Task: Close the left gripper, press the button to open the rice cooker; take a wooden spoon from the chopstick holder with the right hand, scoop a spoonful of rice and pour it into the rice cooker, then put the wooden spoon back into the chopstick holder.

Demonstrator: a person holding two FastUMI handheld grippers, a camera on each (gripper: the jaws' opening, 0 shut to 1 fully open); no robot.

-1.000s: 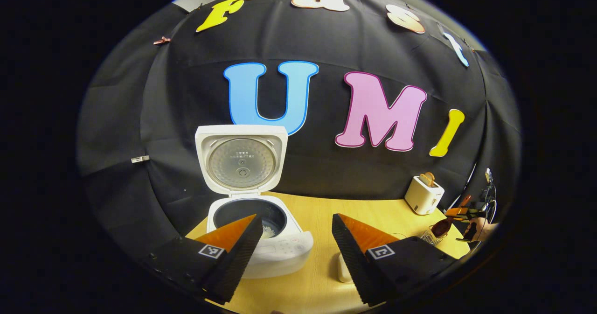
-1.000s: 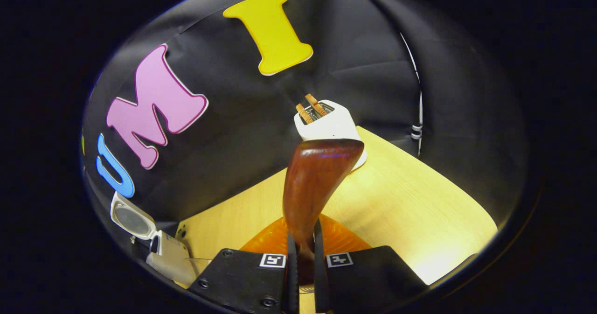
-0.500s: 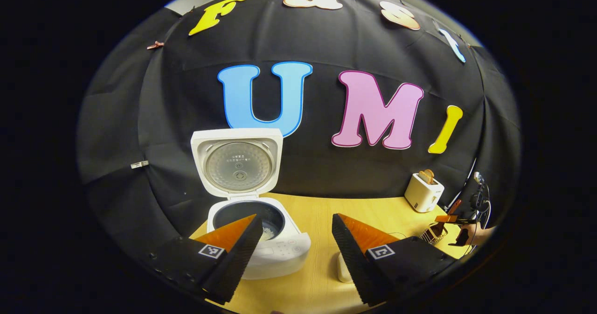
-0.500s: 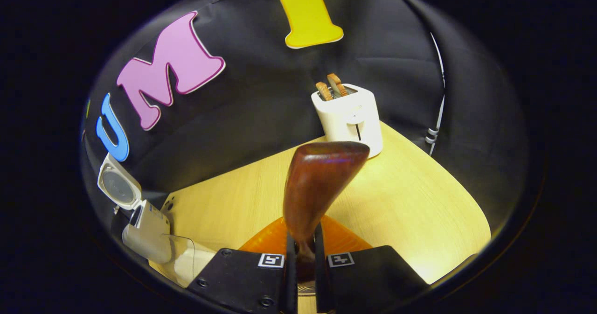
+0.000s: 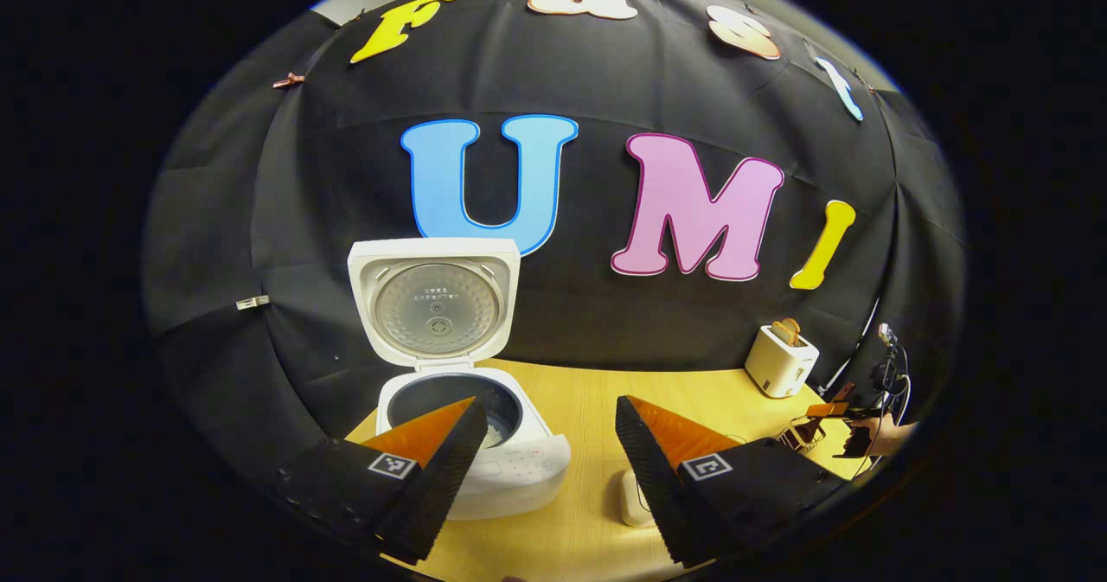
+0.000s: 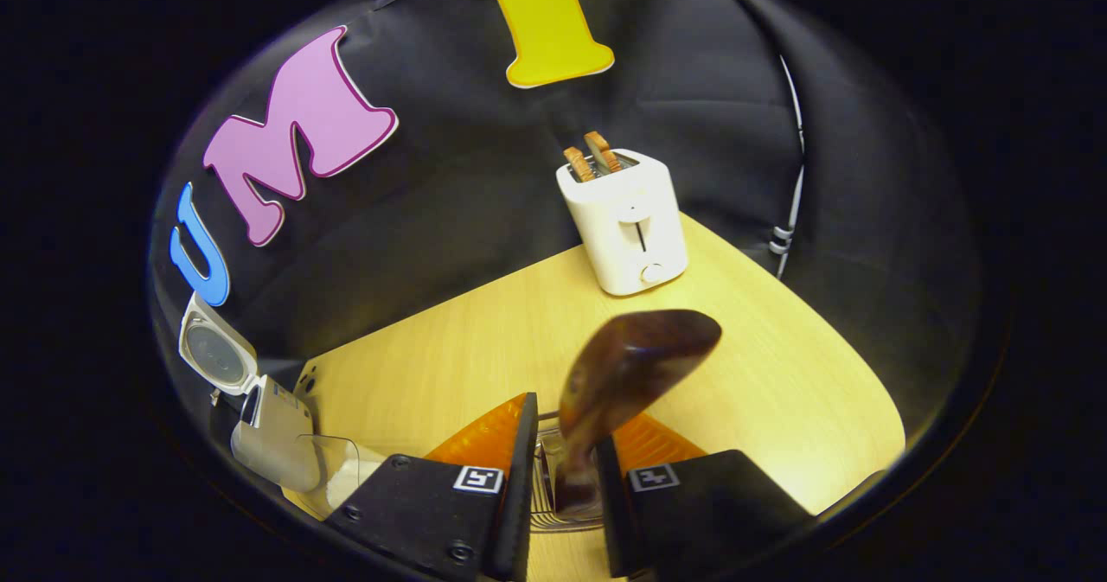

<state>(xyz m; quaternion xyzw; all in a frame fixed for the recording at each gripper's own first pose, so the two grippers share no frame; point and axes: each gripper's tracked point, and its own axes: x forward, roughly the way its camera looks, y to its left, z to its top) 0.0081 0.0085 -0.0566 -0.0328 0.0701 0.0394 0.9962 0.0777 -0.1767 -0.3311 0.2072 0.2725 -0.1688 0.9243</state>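
Currently the right hand-held gripper (image 6: 560,470) stands parted around the wooden spoon (image 6: 623,374), apparently touching one finger only, above the wire chopstick holder (image 6: 545,495). Left hand-held gripper (image 5: 545,470) is wide before the open rice cooker (image 5: 471,426). A toaster (image 6: 624,223) occupies the bench (image 6: 778,374) behind.

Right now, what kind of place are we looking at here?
Probably a mock kitchen counter in a recording booth: an open white rice cooker and a toaster holding bread stand on a light wooden table, backed by black cloth.
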